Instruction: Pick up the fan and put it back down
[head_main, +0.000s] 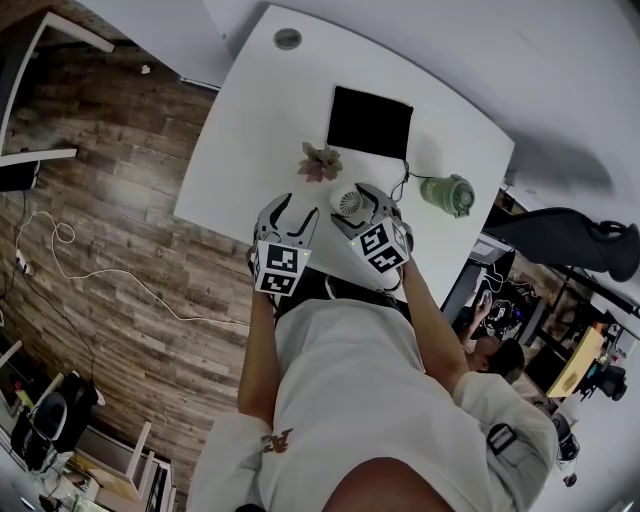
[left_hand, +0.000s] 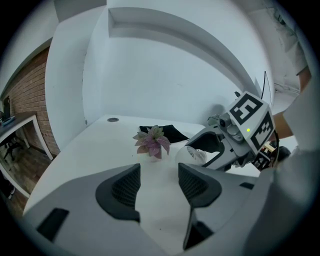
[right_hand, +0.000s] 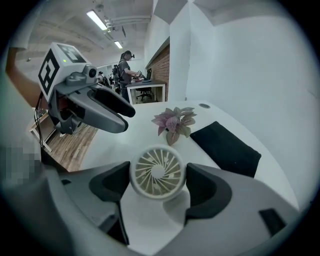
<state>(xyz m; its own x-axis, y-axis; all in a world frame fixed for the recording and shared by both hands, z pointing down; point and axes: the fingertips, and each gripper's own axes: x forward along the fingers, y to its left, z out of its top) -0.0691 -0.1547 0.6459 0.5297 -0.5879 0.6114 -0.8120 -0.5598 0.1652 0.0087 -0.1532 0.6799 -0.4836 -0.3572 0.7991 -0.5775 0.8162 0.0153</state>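
A small white round fan (right_hand: 158, 172) sits between the jaws of my right gripper (right_hand: 158, 176), its grille facing the camera and its rim meeting both pads. A shadow lies on the white table (head_main: 250, 130) beneath it. In the head view the fan (head_main: 349, 203) is near the table's front edge, inside the right gripper (head_main: 351, 199). My left gripper (left_hand: 159, 182) hangs just to the left of it, jaws apart with only bare tabletop between them. The left gripper view shows the fan (left_hand: 196, 155) within the right gripper's fingers (left_hand: 212, 135).
A small pink-leaved plant (head_main: 320, 160) stands just behind the fan. A black mat (head_main: 370, 122) lies further back, and a green jar (head_main: 447, 194) with a cable stands to the right. A round grommet (head_main: 287, 39) is at the far edge. Wooden floor lies to the left.
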